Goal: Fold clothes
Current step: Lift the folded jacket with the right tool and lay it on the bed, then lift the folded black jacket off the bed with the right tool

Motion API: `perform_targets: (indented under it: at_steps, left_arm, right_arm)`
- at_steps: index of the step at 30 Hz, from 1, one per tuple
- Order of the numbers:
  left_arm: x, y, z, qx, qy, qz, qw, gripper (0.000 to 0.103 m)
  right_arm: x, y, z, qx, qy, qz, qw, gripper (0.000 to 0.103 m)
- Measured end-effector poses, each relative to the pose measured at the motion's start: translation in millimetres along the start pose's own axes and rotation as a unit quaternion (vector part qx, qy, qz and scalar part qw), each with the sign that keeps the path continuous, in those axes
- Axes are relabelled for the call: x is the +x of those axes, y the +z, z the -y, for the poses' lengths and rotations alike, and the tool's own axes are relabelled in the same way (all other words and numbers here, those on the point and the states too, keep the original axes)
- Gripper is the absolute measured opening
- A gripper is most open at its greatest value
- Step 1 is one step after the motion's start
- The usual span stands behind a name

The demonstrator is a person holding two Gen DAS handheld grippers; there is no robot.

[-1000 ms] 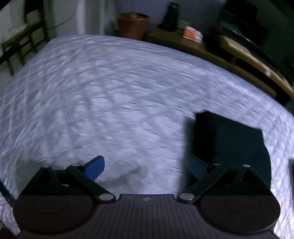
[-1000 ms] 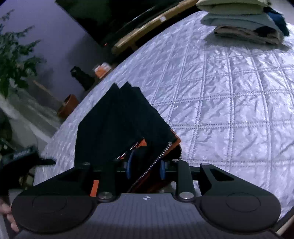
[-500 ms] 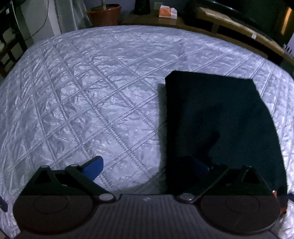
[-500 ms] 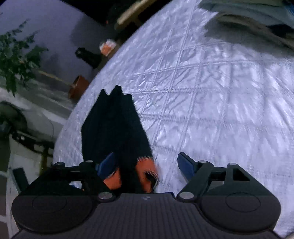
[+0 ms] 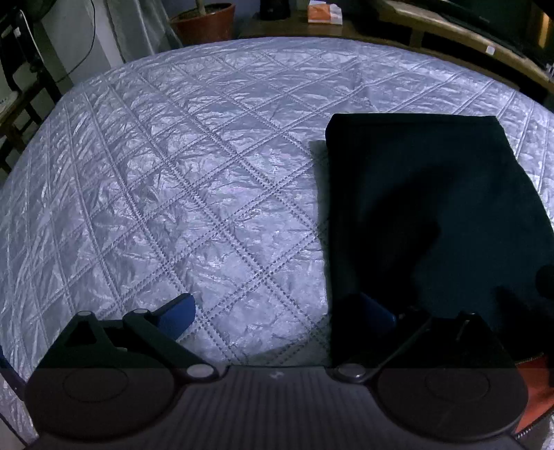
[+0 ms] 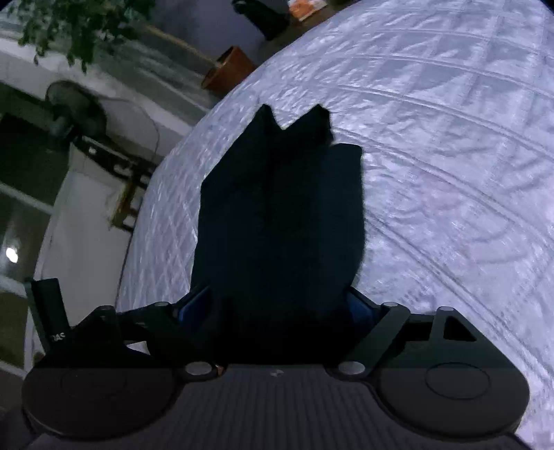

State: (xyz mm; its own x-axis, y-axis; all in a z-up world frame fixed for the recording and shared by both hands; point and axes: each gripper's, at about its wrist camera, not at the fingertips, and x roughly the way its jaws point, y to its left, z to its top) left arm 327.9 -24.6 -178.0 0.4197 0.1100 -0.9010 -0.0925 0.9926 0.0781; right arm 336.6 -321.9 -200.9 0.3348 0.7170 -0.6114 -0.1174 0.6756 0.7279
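**Garment released on bed; fold nearing completion**

The dark garment (image 5: pixel 415 207) is lying folded flat on the quilted bed (image 5: pixel 173 173), toward its right side. The right hand-held gripper (image 6: pixel 277 308) is standing with jaws apart, having just been opening; the garment's near end is lying between them, unclamped. The left hand-held gripper (image 5: pixel 277 311) is hovering with jaws apart, holding nothing, its right finger over the garment's edge. Judgement: release step in hand; next move likely calls for smoothing or stacking. A plant pot (image 5: pixel 204 22) is standing beyond the bed.
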Motion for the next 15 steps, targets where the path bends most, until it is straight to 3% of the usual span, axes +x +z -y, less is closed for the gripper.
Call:
perform_targets:
  at_steps: [8,12,15]
  left_arm:
    - [-2.9,0.0,9.7,0.017,-0.007,0.011,0.9998,0.097]
    - [-3.2,0.1,12.7,0.016,-0.011,0.013,0.9997,0.095]
    - [-2.5,0.6,13.2,0.016,-0.013,0.014,0.9997,0.095]
  right_arm:
    - [19.8,12.9,-1.4,0.016,0.04,-0.005,0.999,0.09]
    - [28.2,17.2,-11.9,-0.005,0.024,-0.012,1.0,0.09]
    - [32.6,19.0,-25.4,-0.051,-0.014,-0.025,0.998,0.08]
